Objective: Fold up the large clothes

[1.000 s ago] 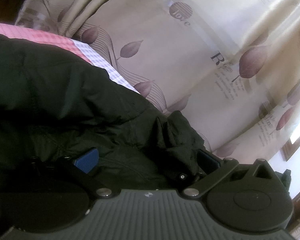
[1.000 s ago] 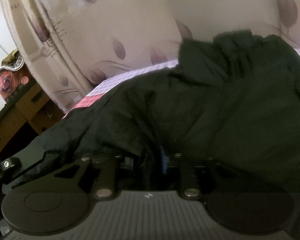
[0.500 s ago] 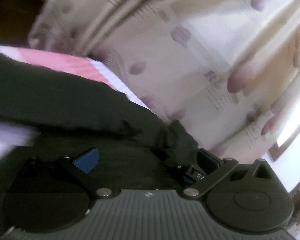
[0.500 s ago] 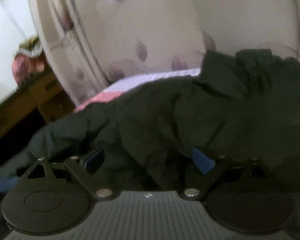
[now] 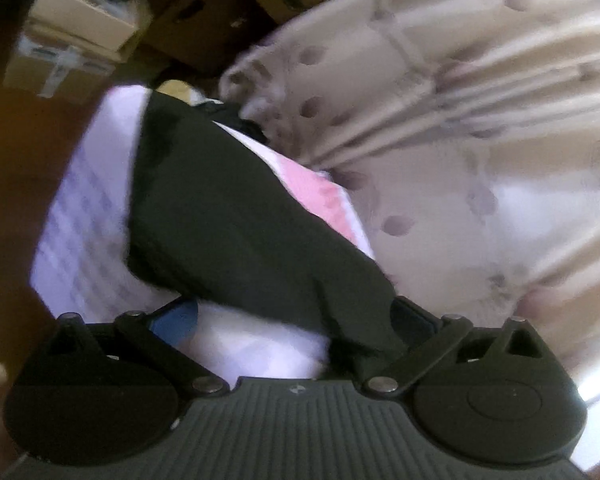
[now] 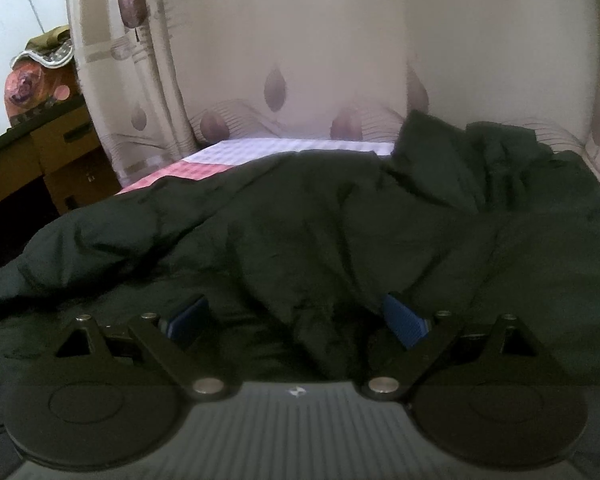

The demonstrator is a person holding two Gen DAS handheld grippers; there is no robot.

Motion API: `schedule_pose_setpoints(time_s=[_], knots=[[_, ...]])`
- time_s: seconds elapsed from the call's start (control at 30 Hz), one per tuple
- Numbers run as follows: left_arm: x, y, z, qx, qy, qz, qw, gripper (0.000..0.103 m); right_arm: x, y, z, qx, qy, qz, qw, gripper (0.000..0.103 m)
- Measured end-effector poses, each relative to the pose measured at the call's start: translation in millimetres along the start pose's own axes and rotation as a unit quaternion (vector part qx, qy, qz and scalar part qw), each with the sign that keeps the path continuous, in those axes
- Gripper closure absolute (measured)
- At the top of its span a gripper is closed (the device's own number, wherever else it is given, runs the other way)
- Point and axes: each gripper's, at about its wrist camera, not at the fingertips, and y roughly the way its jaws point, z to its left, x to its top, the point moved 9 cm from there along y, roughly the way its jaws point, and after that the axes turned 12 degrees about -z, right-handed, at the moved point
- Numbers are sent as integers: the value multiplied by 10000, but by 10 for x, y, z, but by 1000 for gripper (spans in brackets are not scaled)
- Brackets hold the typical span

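A large dark green jacket (image 6: 320,232) lies crumpled on a bed with a white and pink checked sheet (image 6: 300,146). In the left wrist view the jacket (image 5: 228,216) stretches away over the sheet (image 5: 84,208). My left gripper (image 5: 296,320) is open, and a fold of the jacket drapes over its right finger. My right gripper (image 6: 300,316) is open just above the jacket, with a ridge of fabric between its blue pads (image 6: 404,320).
A beige curtain with leaf print (image 6: 300,60) hangs behind the bed and also shows in the left wrist view (image 5: 460,120). A wooden desk (image 6: 28,164) stands at the left. Cardboard boxes (image 5: 72,36) sit on the floor beyond the bed.
My right gripper has opened from shut on the jacket. My left gripper has swung and lifted, so the bed sheet and floor boxes now show; the jacket edge still hangs on its right finger.
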Motion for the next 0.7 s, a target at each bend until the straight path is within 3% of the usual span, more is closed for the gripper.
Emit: schedule_pose_setpoints(time_s=[0.07,0.17,0.2,0.23,0.33,0.47,0.7], knots=[[72,89,111,-21,-250,-44,9997,9,3,-16,0,-73,-33,-30,10000,8],[165,134,204,111,-202,-166,9996,49,4,-28,-6,-108,-37,-66,9999,8],[182,142,196,188,-51,-174,9997,65,5,-27,-4,-105,-26,-61,9999,8],[185,134,189,280,218,-190,9992,75,6,-24,-7,-100,-12,-55,9999,8],[187,94,93,479,653,-302,9963,82,8,-25,-25,-66,54,-57,9999,8],[206,91,-94,824,962,-356,9913,83,28,-35,-79,-4,268,-96,9996,8],[218,-32,-263,1631,1482,-372,9747,83,41,-68,-156,-17,528,-37,9986,8]])
